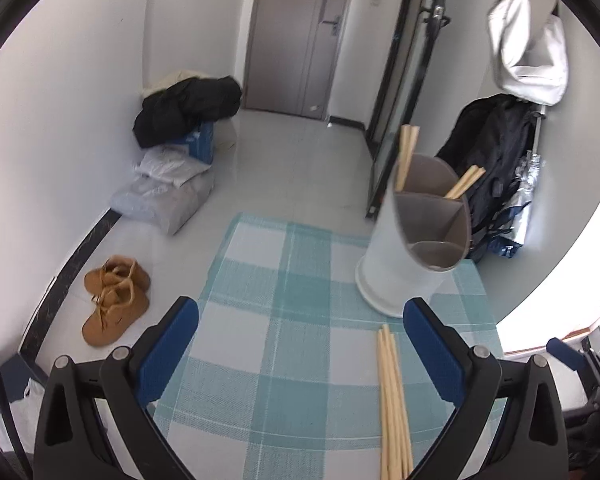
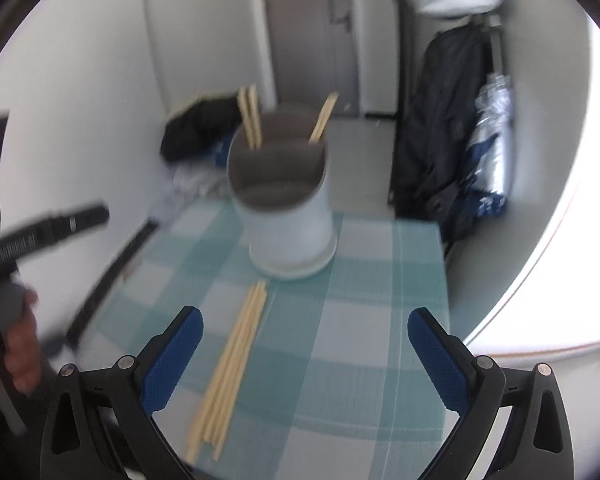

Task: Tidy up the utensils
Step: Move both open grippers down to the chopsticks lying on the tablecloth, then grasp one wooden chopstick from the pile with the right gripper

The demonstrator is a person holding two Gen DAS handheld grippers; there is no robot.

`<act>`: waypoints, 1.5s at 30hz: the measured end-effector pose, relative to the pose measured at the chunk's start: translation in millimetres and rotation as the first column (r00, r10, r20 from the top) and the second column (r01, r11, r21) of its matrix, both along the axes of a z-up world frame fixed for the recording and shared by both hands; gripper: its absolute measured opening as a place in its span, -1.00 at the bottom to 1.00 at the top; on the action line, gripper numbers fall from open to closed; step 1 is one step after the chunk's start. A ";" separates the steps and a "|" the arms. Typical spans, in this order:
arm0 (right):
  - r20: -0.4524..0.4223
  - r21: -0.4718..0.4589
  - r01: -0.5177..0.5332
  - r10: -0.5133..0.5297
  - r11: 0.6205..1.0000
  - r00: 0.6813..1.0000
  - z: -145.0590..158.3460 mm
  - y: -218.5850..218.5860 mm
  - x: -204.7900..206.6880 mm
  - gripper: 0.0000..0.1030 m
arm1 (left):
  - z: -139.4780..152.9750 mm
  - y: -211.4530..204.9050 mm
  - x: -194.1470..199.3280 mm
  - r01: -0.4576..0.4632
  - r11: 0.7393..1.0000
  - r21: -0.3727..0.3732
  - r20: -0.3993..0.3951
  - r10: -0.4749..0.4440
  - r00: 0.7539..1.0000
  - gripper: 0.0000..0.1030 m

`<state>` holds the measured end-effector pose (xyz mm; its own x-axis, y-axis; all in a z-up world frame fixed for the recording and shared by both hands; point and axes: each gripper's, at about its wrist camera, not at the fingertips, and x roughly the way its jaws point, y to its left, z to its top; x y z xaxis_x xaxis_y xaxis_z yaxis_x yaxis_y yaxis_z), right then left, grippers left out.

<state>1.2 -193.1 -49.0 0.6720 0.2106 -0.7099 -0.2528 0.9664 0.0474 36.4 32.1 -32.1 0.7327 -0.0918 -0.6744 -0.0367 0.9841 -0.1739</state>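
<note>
Pale wooden chopsticks bundle [image 1: 394, 404] lying loose on teal-and-white checked cloth surface [image 1: 276, 320], just before white cylindrical divided utensil holder [image 1: 410, 248] with more sticks upright in two rear compartments. Left claw [image 1: 300, 348] spread wide, empty. Right claw [image 2: 305, 360] likewise apart, gripping nothing.

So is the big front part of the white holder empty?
Empty. The utensil holder shows only bare grey floor in its front compartment; chopsticks stand only in the back compartments, and the rest lie on the tablecloth.
</note>
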 end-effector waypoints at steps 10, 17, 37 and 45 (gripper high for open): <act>-0.257 -0.175 -0.134 0.086 0.976 0.962 -65.2 45.1 43.6 0.64 | -23.9 26.8 24.4 -0.097 0.995 0.037 -0.116 0.101 0.988 0.94; -0.339 -0.195 -0.182 0.107 0.964 0.934 -84.2 63.0 57.4 0.52 | -23.7 56.5 28.2 -0.194 0.981 -0.003 -0.138 0.191 0.972 0.94; -0.415 -0.244 -0.297 0.177 0.923 0.892 -91.2 80.6 56.8 -0.14 | -23.8 71.8 29.3 -0.188 0.978 -0.094 -0.186 0.168 0.968 0.94; -0.376 -0.218 -0.249 0.155 0.944 0.914 -92.0 100.7 93.0 -0.29 | -32.0 83.2 28.8 -0.206 0.975 -0.085 -0.205 0.185 0.961 0.94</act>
